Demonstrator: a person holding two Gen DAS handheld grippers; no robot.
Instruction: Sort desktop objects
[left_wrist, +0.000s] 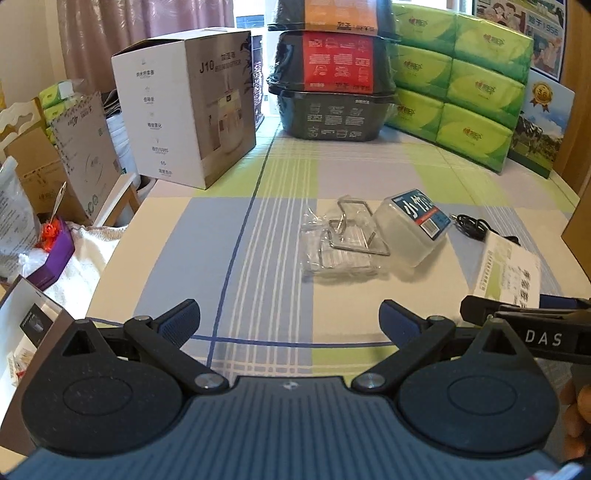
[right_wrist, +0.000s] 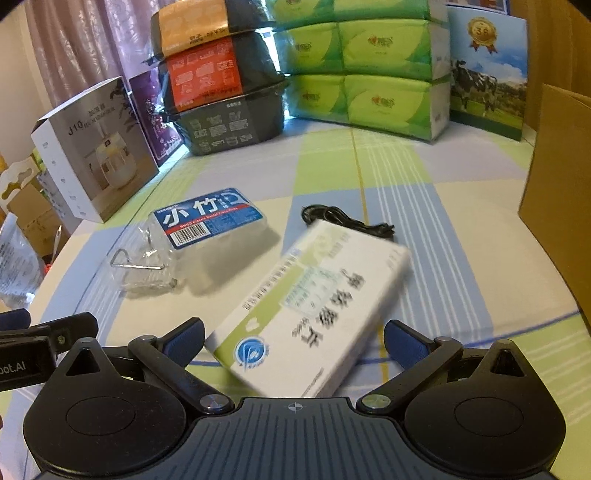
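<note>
Floss pick box: clear plastic tub, lid shut, blue-and-red label with barcode on top; contents cannot be told through the cloudy wall. Lies tilted, propped on the wire rack packet, mid-table.
Wire rack packet: clear plastic bag, bent metal wire piece seen inside; lies flat on the cloth, touching the floss pick box on its left side.
Medicine carton: white and green flat box, closed, dark print and a round blue logo at the near end; blurred in the right wrist view. Lies between the open fingers of the right gripper, near end lifted off the cloth; contact with the pads cannot be told.
Black cable: loosely coiled, lies just behind the far end of the medicine carton.
Left gripper: fingers spread wide, nothing between them, held over bare tablecloth near the table's front edge.
Right gripper: fingers spread wide, the medicine carton in the gap.
Back of table: humidifier box with top flap open, inside not seen; three stacked black lidded tubs; wrapped green tissue packs; milk carton box with a cow picture.
Right edge: brown cardboard box, inside not seen.
</note>
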